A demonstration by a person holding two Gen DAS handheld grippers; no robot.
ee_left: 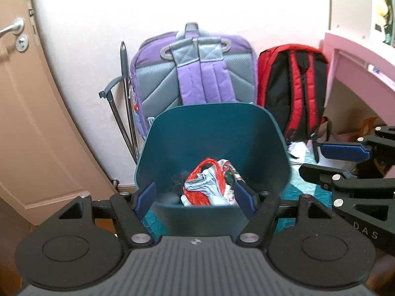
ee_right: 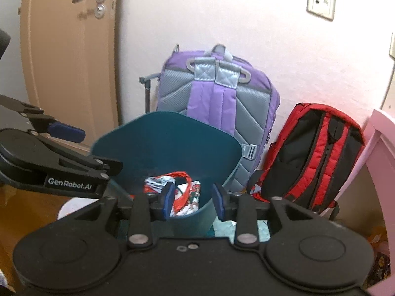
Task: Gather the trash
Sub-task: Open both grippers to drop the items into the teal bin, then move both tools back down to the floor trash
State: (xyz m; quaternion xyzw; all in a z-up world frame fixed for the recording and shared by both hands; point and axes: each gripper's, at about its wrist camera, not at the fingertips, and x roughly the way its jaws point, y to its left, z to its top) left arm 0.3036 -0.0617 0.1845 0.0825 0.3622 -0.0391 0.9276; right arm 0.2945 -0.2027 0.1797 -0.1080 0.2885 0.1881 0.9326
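1. Pointing forward and downward over the teal trash bin [ee_left: 212, 133], the left gripper [ee_left: 195, 194] has its blue pads spread wide, with nothing pinched between them.
2. Alongside it, the right gripper [ee_right: 192, 197] is also angled down at the bin, its jaws parted and empty; in the left wrist view it shows at the right edge, just beside the bin's rim.
3. Inside the bin lies the collected trash: a crumpled red and white wrapper [ee_left: 205, 185] with some printed packaging [ee_right: 190, 197] touching it, resting at the bottom.
4. Under and around the bin is a turquoise mat [ee_left: 311, 172], with crumpled white paper [ee_left: 297, 149] on it to the right of the bin.
5. Behind the bin, a purple and grey backpack [ee_left: 195, 74] leans against the white wall, and a red and black backpack [ee_left: 293, 91] stands just beside it.
6. Farther left is a tan door [ee_left: 32, 113] with a metal handle.
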